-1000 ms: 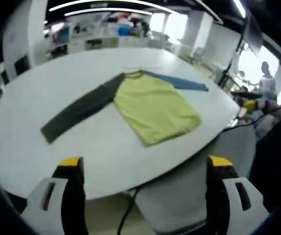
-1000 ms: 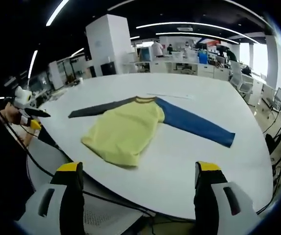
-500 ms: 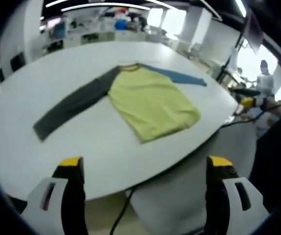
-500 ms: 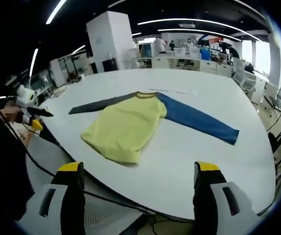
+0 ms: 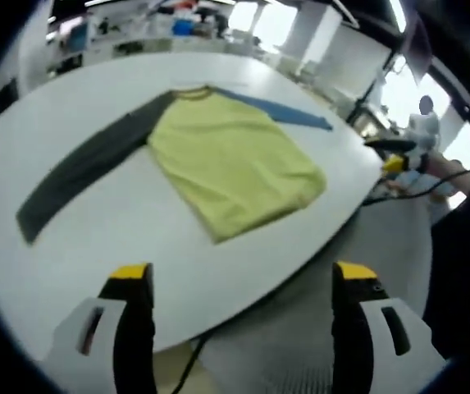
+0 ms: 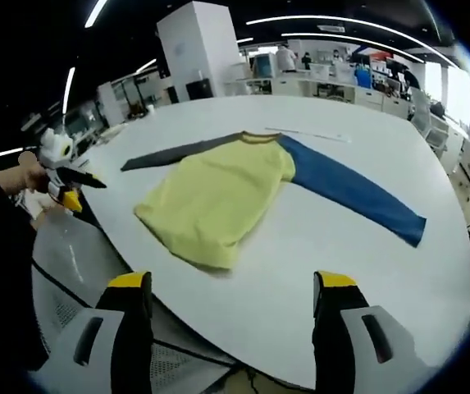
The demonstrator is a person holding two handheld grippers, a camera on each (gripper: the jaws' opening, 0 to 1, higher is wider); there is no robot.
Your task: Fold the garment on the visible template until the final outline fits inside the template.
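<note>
- Both cameras have come in closer over the last second, so the garment [image 5: 226, 160] looms larger in each view; it lies flat and unfolded on the white table [image 5: 79, 238], as before
- Left gripper [image 5: 239, 316] sits at the bottom of the left gripper view with its jaws spread wide and nothing between them, poised over the table's near edge, apart from the cloth
- Right gripper [image 6: 233, 324] likewise stands wide and empty at the bottom of the right gripper view, above the near table edge
- Yellow body of the garment fills the middle of the left gripper view, its hem close to the table's curved edge at centre right
- Grey sleeve [image 5: 79, 172] runs out to the middle left, with bare tabletop around it
- Blue sleeve [image 6: 358, 193] stretches toward the right of the right gripper view, stopping short of the table's rim
- Broad bare table lies between the jaws and the hem in both views
- A hand with the other gripper [image 6: 58, 168] shows at the left edge of the right gripper view, off the table
</note>
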